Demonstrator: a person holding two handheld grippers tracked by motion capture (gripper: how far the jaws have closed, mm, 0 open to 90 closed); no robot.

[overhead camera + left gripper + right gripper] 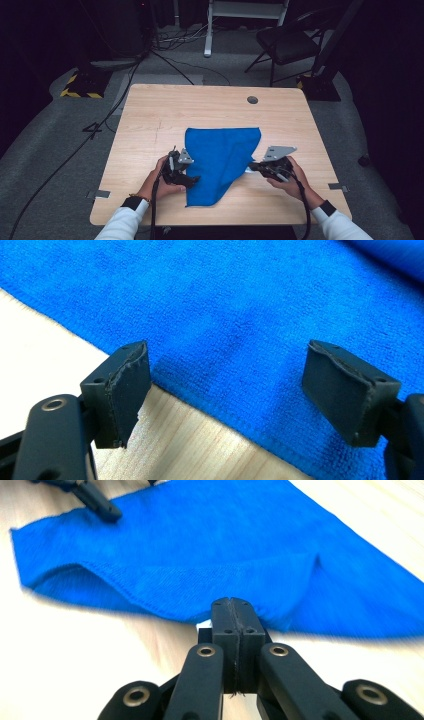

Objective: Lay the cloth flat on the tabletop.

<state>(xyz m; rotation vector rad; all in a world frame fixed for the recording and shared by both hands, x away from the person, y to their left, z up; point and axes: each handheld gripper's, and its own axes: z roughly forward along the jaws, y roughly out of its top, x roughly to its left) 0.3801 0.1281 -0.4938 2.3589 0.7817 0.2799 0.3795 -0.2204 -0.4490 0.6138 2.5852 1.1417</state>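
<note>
Wooden table [150,125], blue cloth [220,155]

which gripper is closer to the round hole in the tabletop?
Right. The right gripper sits at the blue cloth's right edge, almost straight below the hole; the left gripper is at the cloth's left edge, farther off.

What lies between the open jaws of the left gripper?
The left gripper has the hemmed edge of the blue cloth and a strip of bare table between its open jaws, seen in the left gripper view.
</note>
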